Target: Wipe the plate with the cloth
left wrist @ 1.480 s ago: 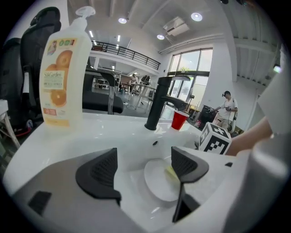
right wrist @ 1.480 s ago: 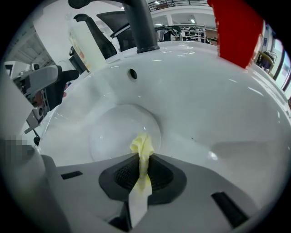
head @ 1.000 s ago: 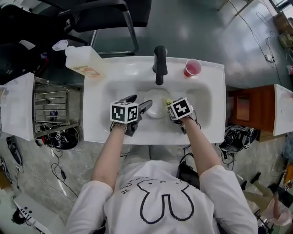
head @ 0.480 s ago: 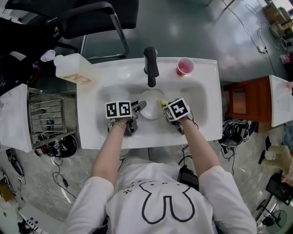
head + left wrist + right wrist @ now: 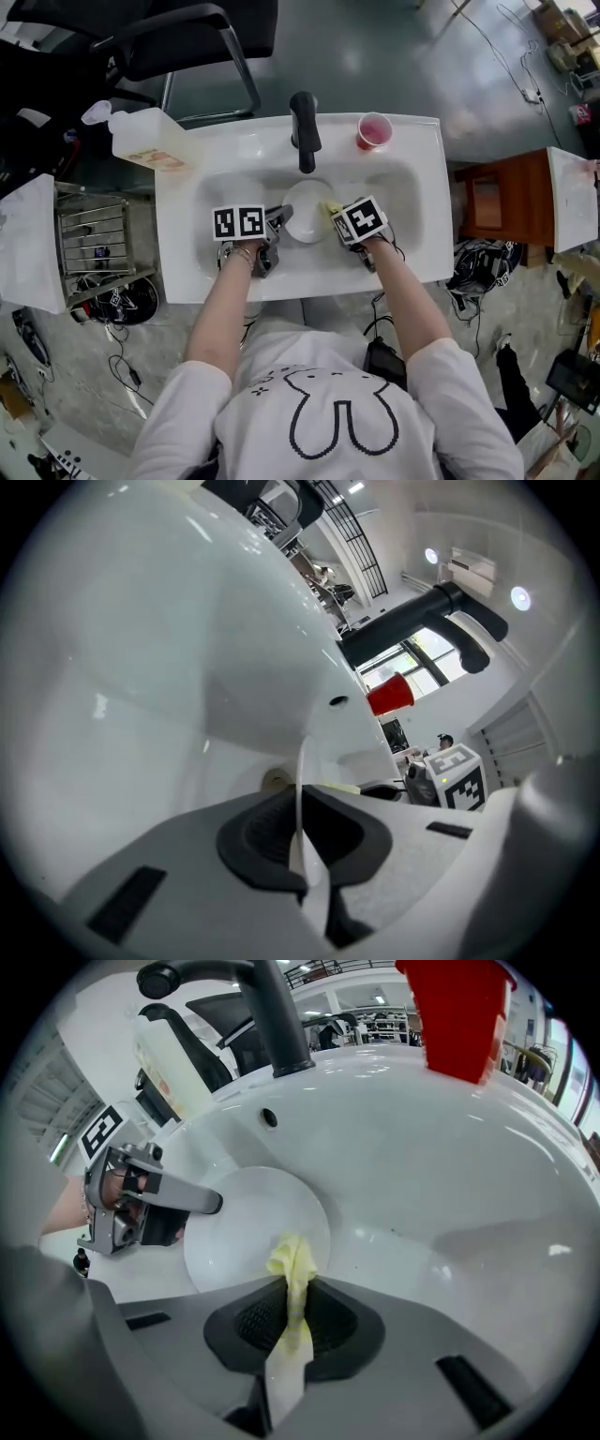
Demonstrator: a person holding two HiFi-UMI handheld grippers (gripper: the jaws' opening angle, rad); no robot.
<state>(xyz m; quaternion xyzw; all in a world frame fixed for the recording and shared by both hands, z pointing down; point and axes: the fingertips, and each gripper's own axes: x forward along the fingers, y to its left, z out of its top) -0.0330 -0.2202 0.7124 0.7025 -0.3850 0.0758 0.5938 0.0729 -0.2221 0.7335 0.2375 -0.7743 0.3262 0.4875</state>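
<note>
In a white sink [image 5: 187, 272], the left gripper [image 5: 276, 219] has just closed its jaws on the left rim of a white plate [image 5: 307, 212]. The thin edge is pinched between the pads, and the plate lies in the basin just near of the black faucet [image 5: 303, 127]. At the plate's right edge, the right gripper [image 5: 337, 216] is clamped tight on a yellow cloth [image 5: 292, 1269], with only a short tuft poking past its jaws. The hold on the plate looks slight for glazed ware, so a firm wipe could pivot it loose and send it clattering into the basin. With so little cloth exposed, the hard jaws might scrape the plate instead.
</note>
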